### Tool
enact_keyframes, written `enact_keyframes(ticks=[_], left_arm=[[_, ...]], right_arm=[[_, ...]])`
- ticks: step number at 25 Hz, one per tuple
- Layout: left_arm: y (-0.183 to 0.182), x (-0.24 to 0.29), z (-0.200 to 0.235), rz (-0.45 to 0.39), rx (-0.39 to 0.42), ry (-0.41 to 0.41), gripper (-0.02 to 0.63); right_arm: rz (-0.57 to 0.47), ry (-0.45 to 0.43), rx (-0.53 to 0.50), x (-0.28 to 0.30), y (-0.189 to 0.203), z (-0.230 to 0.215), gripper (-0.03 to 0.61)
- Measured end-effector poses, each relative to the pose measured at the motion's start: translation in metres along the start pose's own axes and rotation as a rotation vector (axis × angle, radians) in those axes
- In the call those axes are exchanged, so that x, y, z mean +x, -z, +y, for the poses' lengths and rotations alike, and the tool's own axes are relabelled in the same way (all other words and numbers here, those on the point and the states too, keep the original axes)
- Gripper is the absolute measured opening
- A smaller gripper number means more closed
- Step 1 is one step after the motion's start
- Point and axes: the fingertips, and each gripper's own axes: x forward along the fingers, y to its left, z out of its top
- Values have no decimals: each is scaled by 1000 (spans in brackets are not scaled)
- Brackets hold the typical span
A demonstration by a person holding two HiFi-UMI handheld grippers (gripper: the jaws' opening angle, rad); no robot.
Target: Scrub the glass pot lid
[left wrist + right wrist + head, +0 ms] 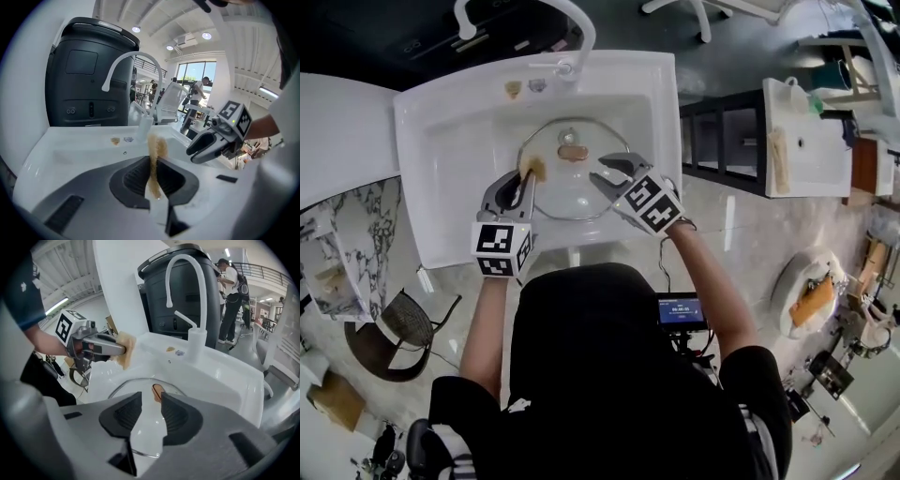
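Note:
The glass pot lid (572,195) lies in the white sink (441,105), its brown knob (573,152) facing up. My left gripper (525,178) hangs over the lid's left edge, shut on a tan sponge (532,169). The left gripper view shows the sponge (154,159) standing up between the jaws of the left gripper (153,163). My right gripper (610,172) is over the lid's right side, open with nothing between its jaws. In the right gripper view the lid (146,427) and its knob (158,391) show through the gap of the right gripper (151,401).
A white faucet (572,28) arches over the back of the sink, with two small items (523,87) on the ledge beside it. A black shelf (722,141) and a second white basin (806,136) stand to the right. A marble counter (347,244) is at the left.

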Motion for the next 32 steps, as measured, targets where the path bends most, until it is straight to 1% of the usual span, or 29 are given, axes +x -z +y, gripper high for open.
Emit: enact_keyframes(ticks=[2,6,10,12,17,23,32], left_arm=[[9,2,-1,17,-10,-6,23],[27,3,-4,48,-22,-16,23],[37,2,-5,56,-27,-30,23],[43,2,-4,62,-35,-35,23],[54,0,-3,79,-39,-43,23],[64,-1,0,92,-49,-42,23],[72,2,3,106,-44,-45,23]], right_arm=[[33,-28,-8,9,10,2,129],[81,-77,21,27,28,3,196],[120,-95,33,42,40,2,278],[139,-100,21,50,44,3,299],[171,-125,12,66,52,8,314],[206,-147,12,79,53,8,314],[214,-182,59,82,56,7,313]])
